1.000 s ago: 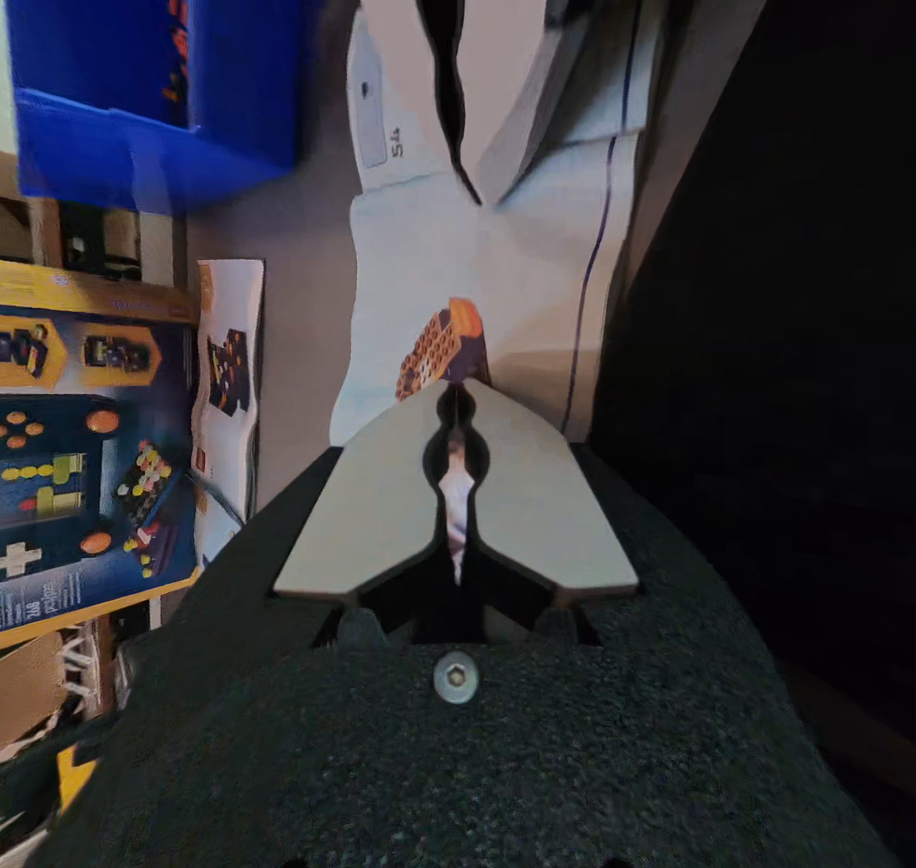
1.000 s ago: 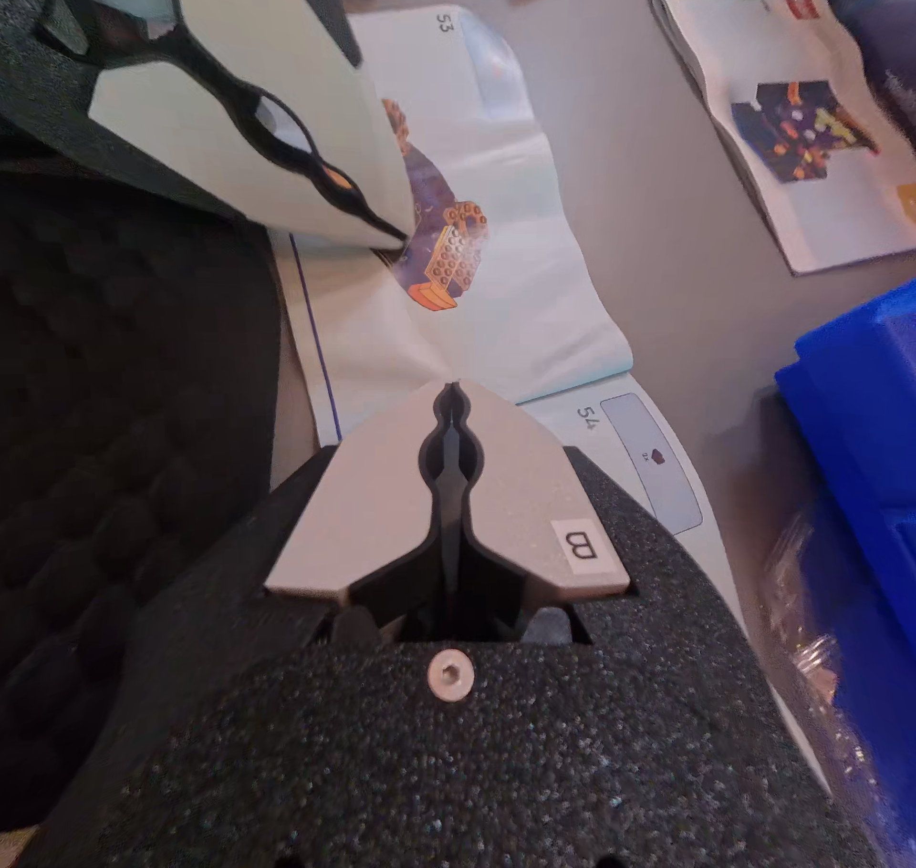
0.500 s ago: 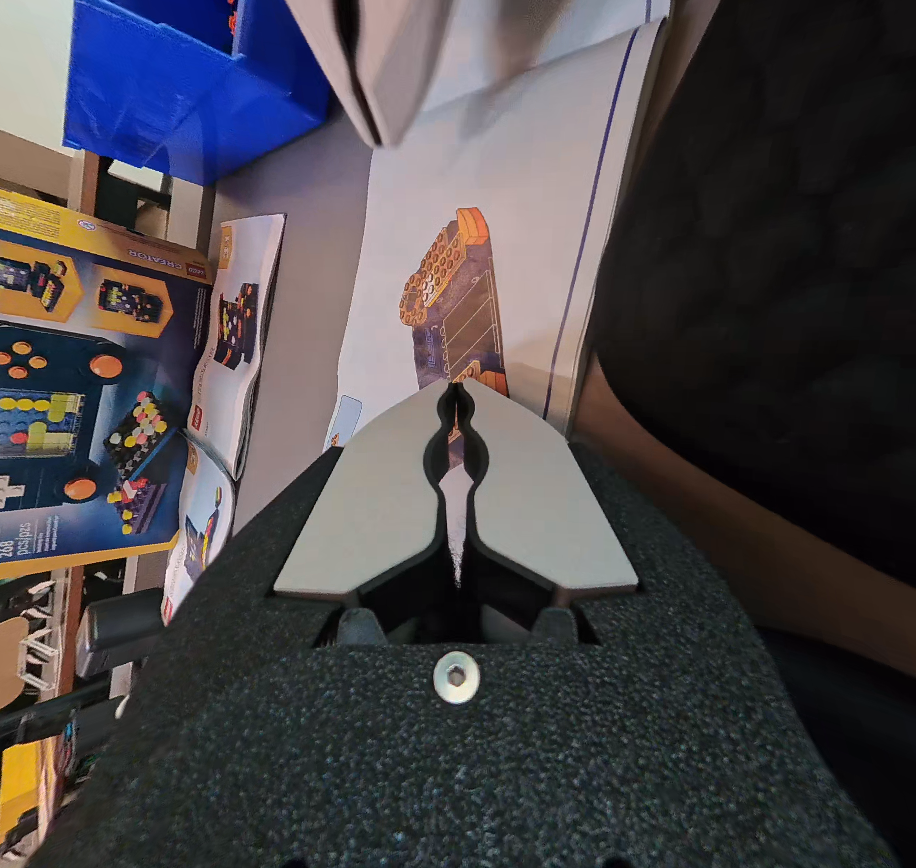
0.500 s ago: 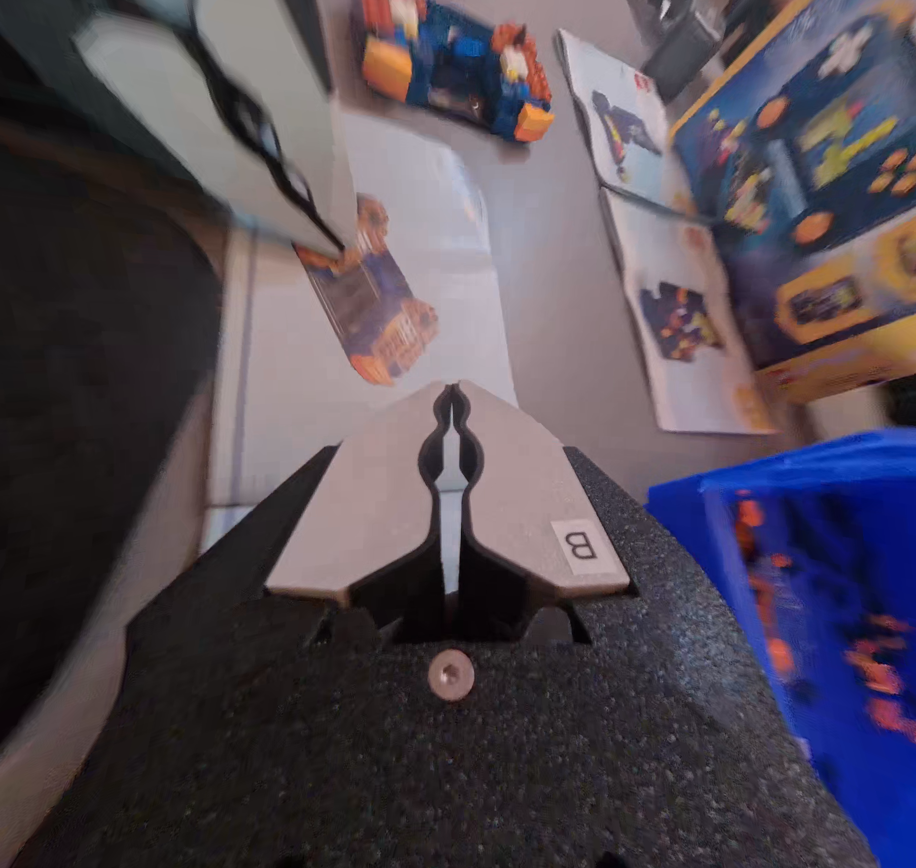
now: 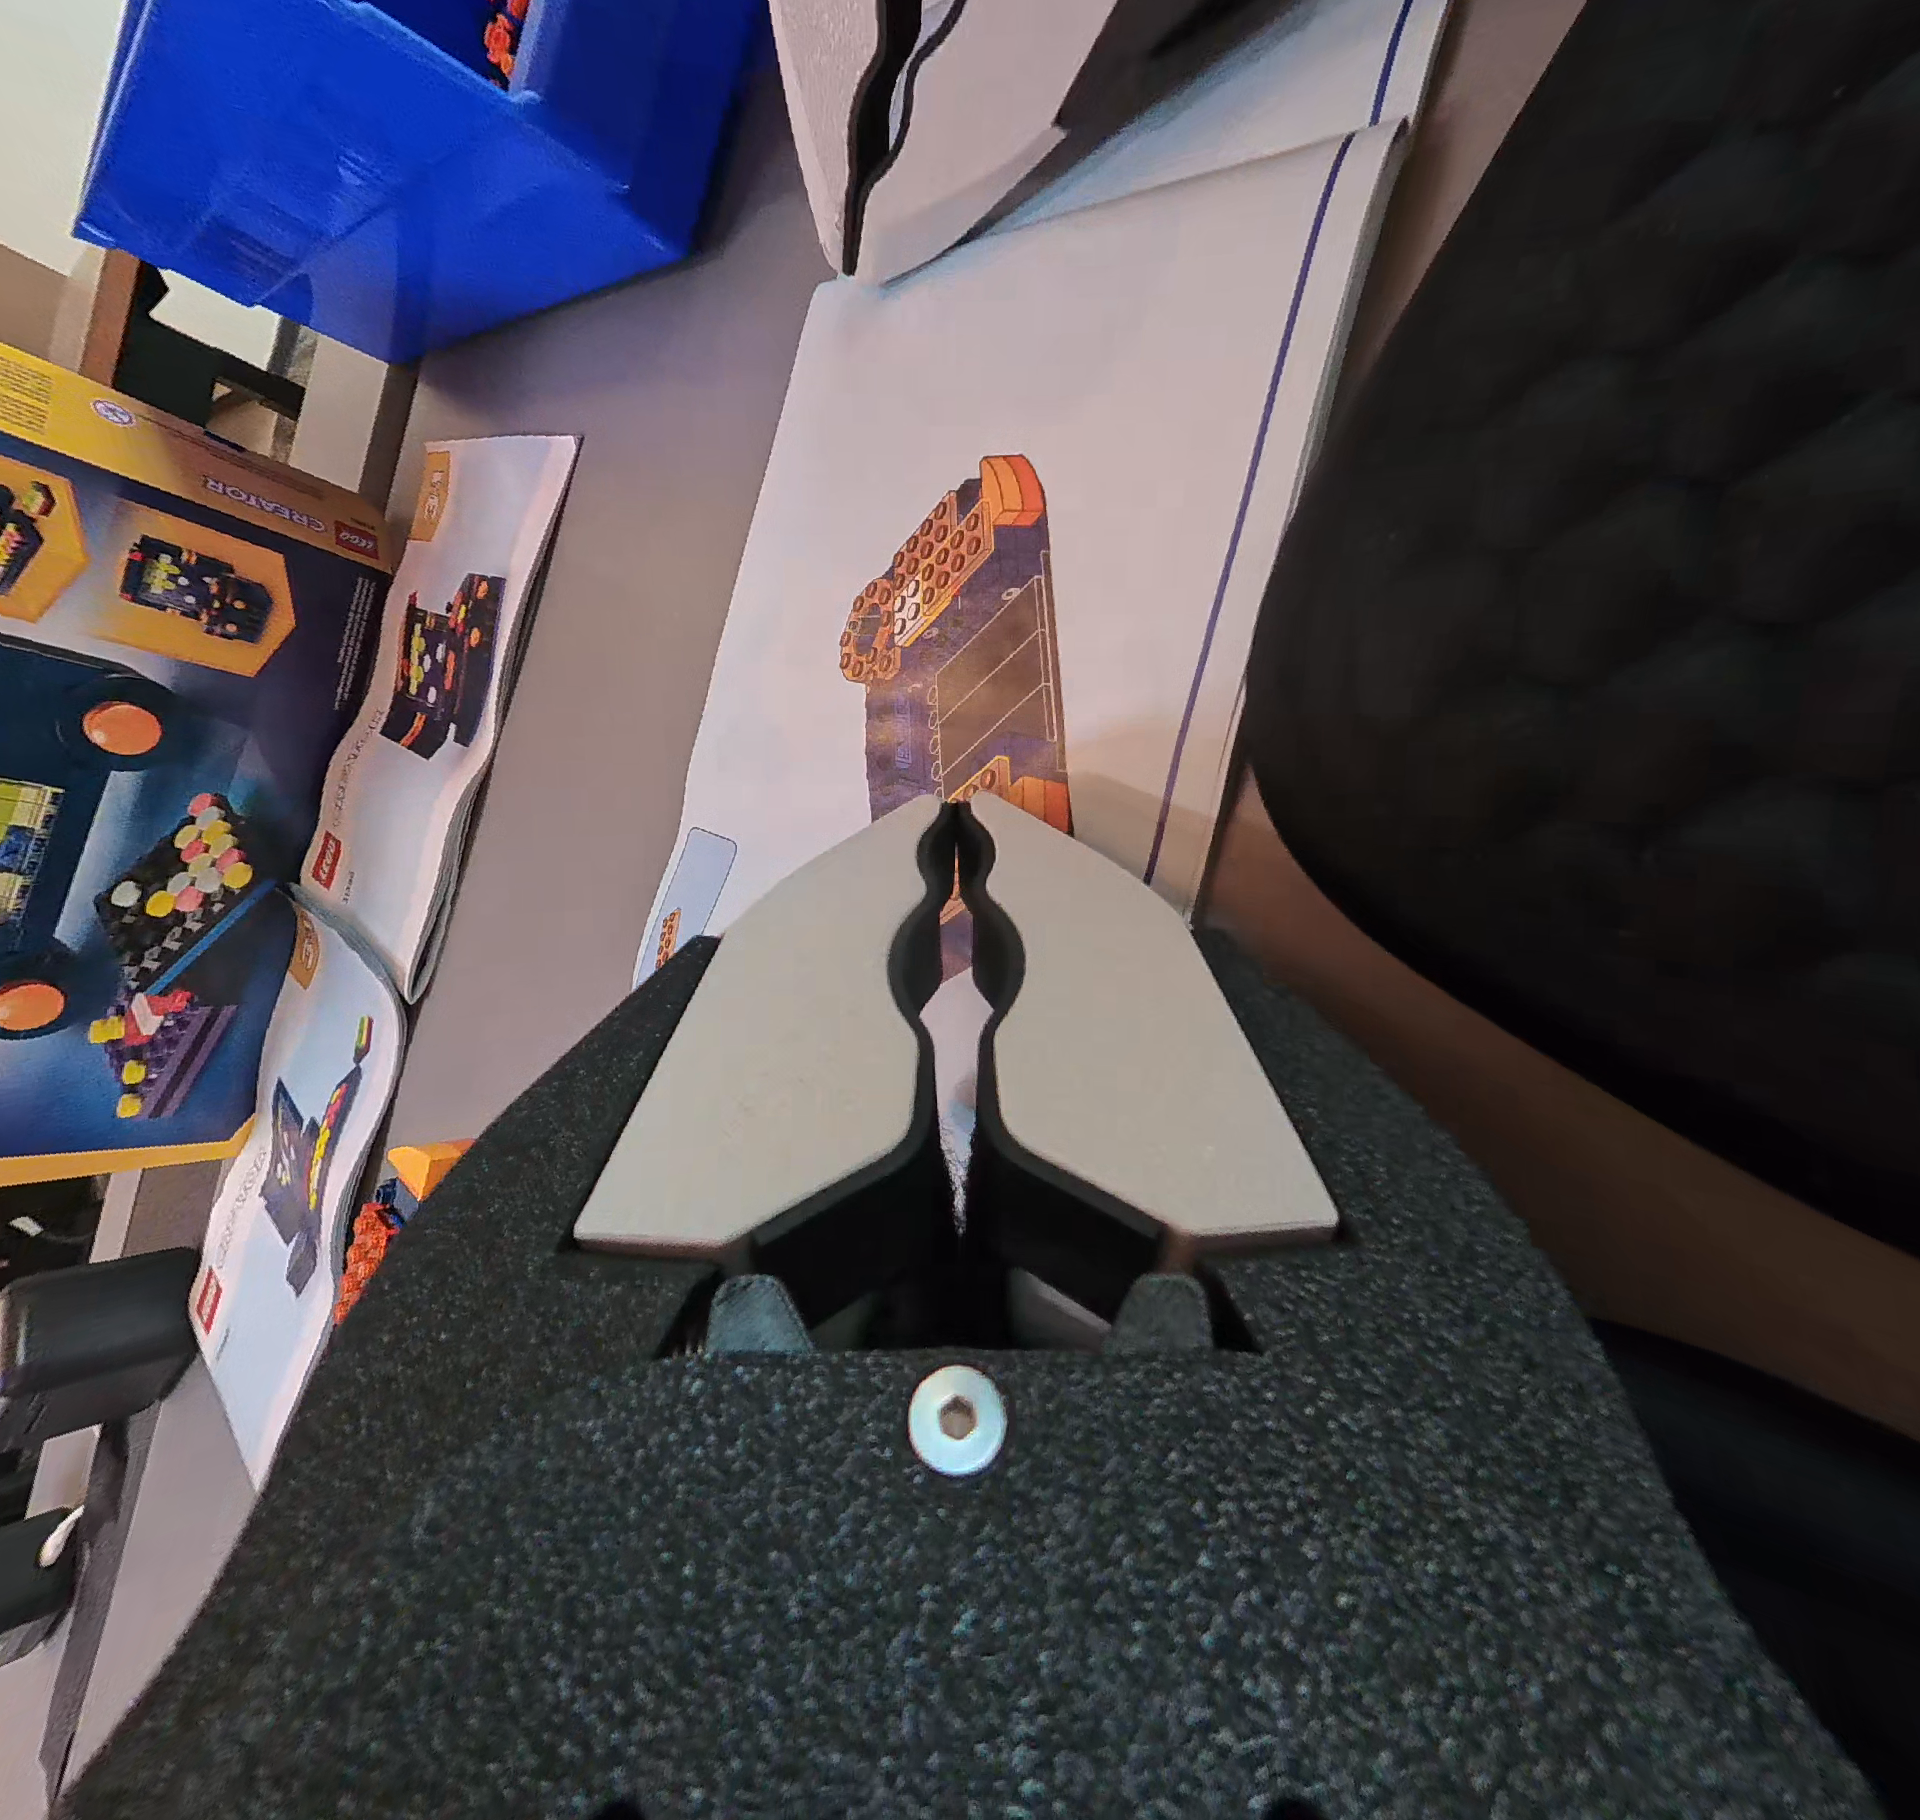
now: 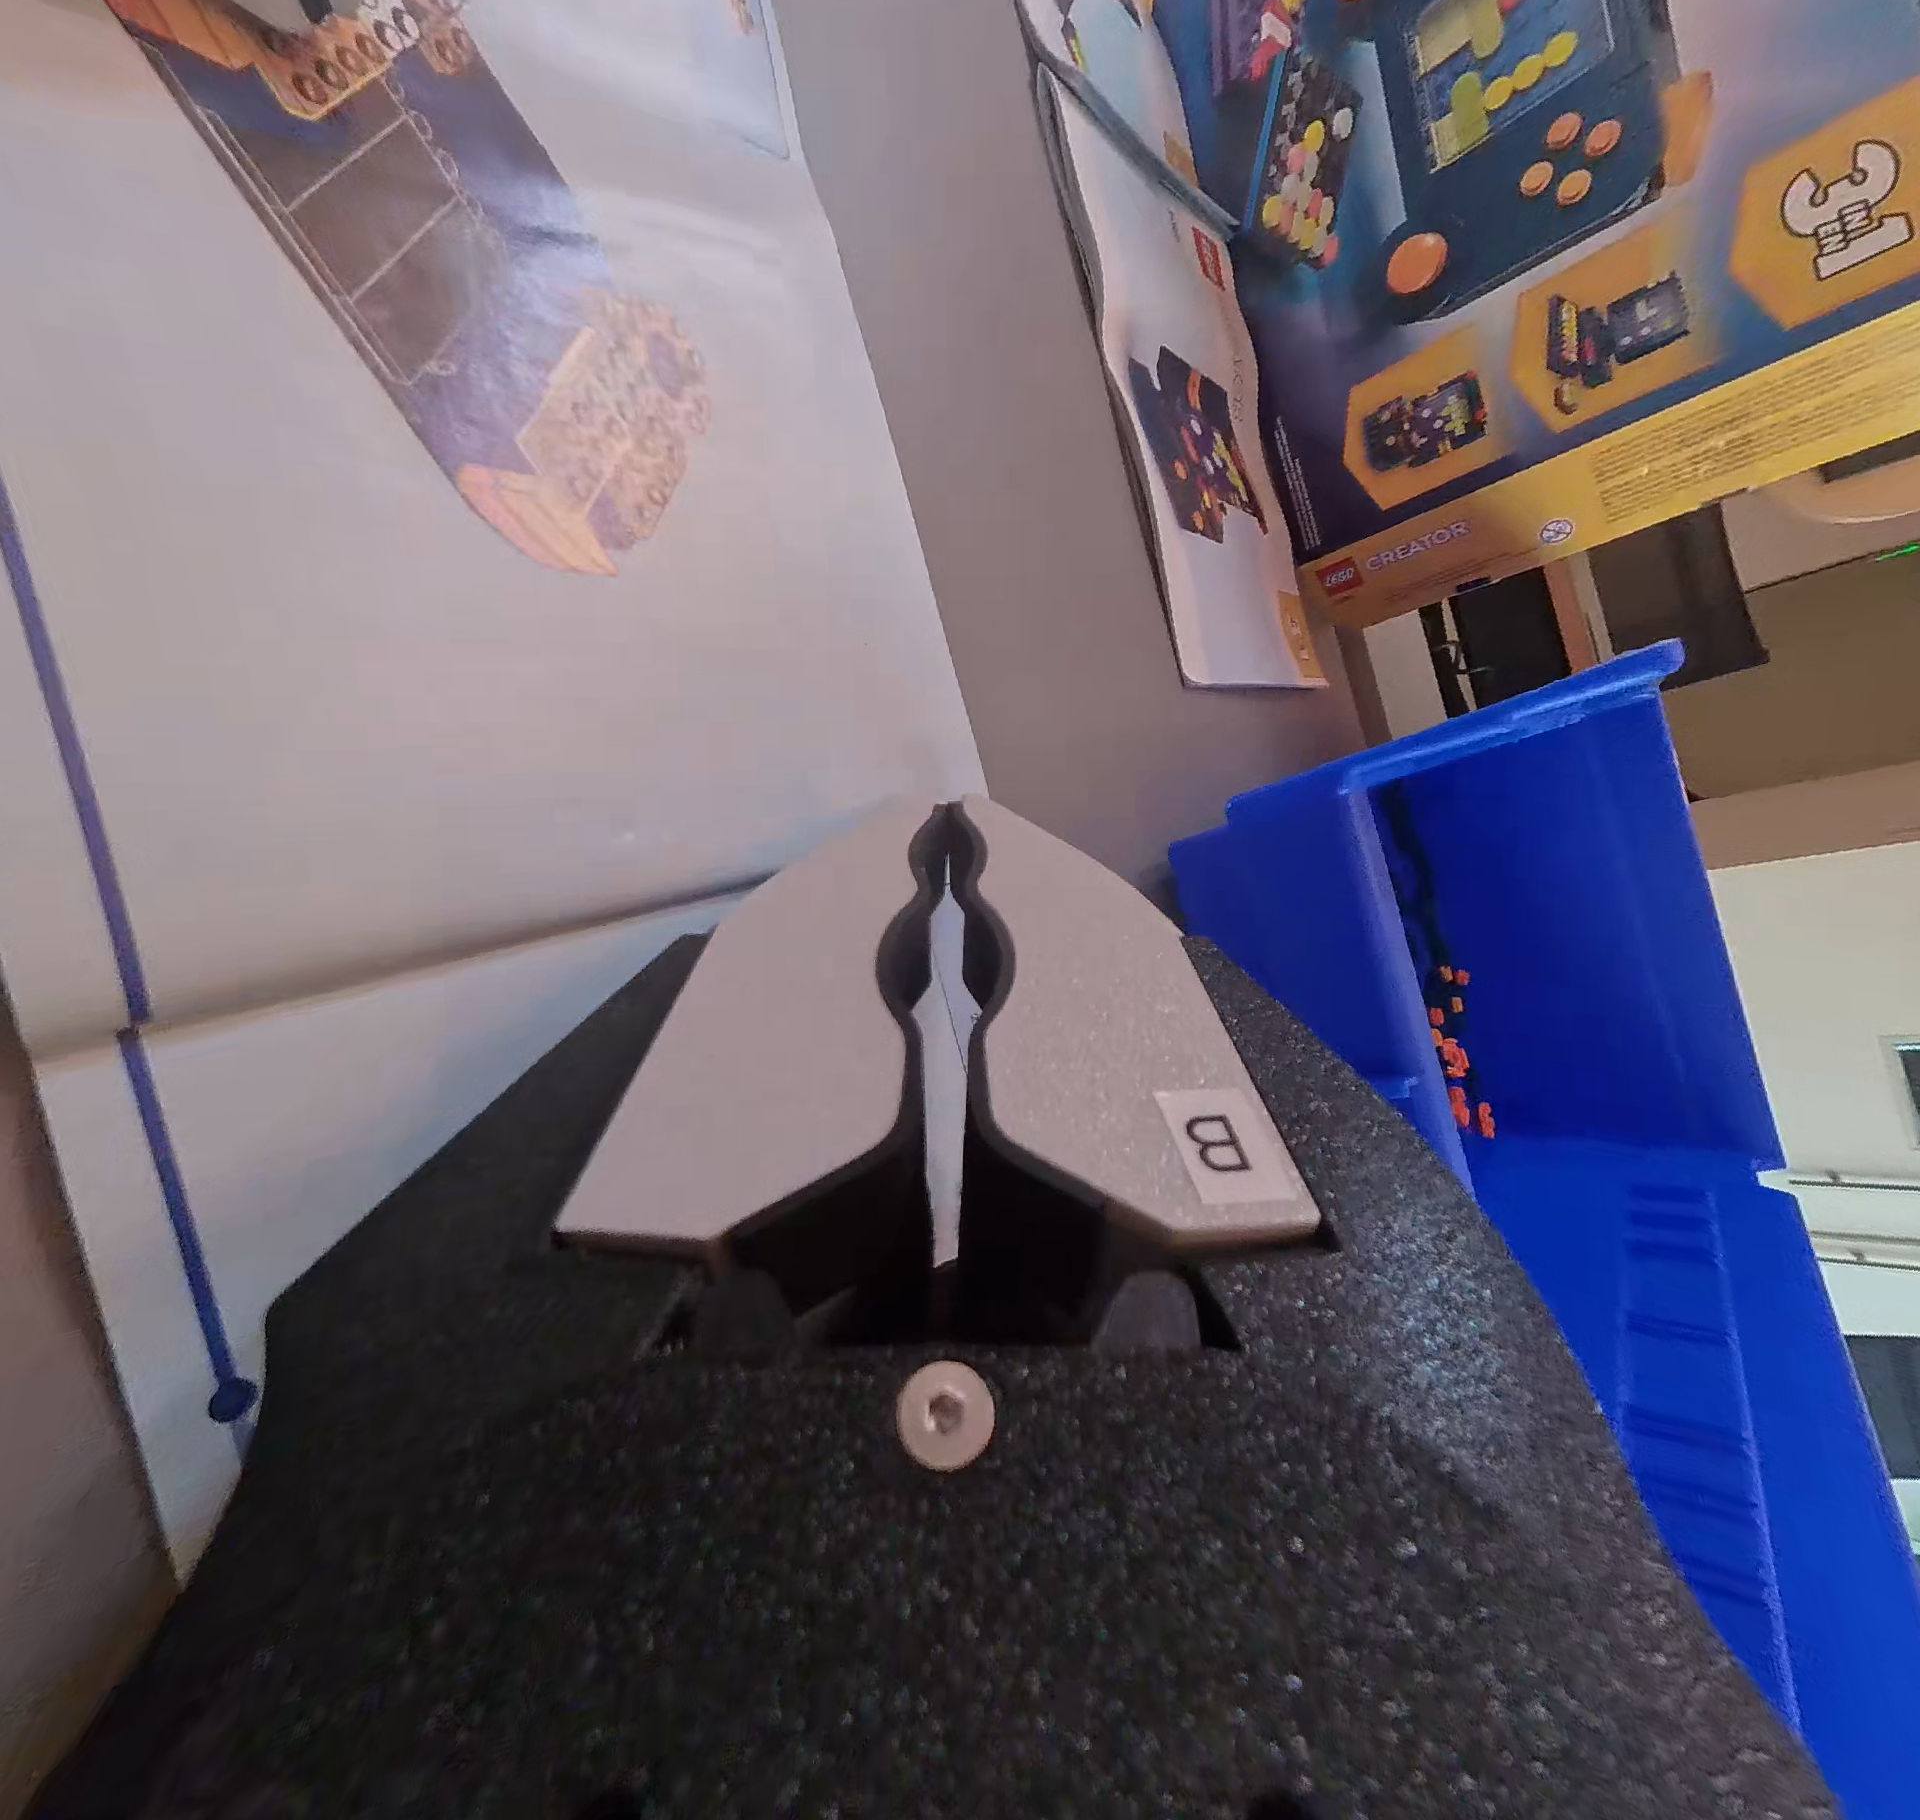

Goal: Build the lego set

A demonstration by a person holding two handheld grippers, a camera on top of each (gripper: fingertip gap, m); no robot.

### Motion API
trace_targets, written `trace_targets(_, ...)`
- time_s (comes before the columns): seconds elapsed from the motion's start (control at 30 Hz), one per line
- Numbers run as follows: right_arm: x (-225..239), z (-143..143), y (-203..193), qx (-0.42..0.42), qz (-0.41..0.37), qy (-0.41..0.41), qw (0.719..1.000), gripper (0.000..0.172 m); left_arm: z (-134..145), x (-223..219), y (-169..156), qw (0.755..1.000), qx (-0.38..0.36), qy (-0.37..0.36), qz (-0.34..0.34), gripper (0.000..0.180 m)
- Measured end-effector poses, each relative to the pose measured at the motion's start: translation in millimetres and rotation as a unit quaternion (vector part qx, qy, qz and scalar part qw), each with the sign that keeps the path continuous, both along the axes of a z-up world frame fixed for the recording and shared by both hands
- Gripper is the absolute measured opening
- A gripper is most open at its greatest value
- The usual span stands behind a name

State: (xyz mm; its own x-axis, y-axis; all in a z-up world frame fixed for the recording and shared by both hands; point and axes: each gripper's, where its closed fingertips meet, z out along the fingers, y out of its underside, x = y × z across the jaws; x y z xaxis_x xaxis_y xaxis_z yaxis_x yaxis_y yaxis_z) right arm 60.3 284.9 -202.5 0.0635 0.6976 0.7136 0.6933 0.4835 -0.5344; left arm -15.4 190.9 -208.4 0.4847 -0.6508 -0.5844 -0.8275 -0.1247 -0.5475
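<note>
An open instruction booklet (image 5: 1039, 399) lies flat on the grey table (image 5: 582, 710); its page bears a printed picture of an orange and purple brick build. My left gripper (image 5: 956, 809) is shut, its tips just over the near end of that picture. My right gripper (image 6: 945, 812) is shut too. It sits low at the booklet's (image 6: 416, 679) edge, beside a blue bin (image 6: 1558, 1043). In the left wrist view the right gripper (image 5: 850, 258) shows at the top, with its tips at the booklet's far corner.
A blue and yellow toy box (image 5: 156, 731) and two smaller booklets (image 5: 436, 690) lie left of the open one. A blue bin (image 5: 395, 129) with small orange pieces stands beyond. A brick model (image 5: 384, 1220) peeks out at lower left. A person's arm (image 5: 1507, 1095) borders the right. The left gripper's tips are roughly 12 cm from the right gripper's.
The curled page has settled flat. My right gripper has dropped low to the booklet's edge by the bin, and the left gripper has left its view. Both stayed shut.
</note>
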Motion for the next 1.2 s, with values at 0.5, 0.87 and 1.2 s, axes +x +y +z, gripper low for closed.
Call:
trace_targets(0.5,5.5,-1.7,-1.2,-0.026,0.011,-0.001,1.0,0.0,0.3,-40.9,-14.2,0.996,-0.057,-0.063,0.024,0.004)
trace_targets(0.87,6.7,15.4,-13.1,-0.087,0.034,0.056,0.994,0.0,1.4,-41.0,-13.1,0.996,-0.053,-0.068,0.026,0.005)
trace_targets(1.2,1.1,-6.0,-51.7,-0.237,0.101,-0.008,0.966,0.0,2.3,-43.0,-10.6,0.995,-0.053,-0.08,0.033,0.007)
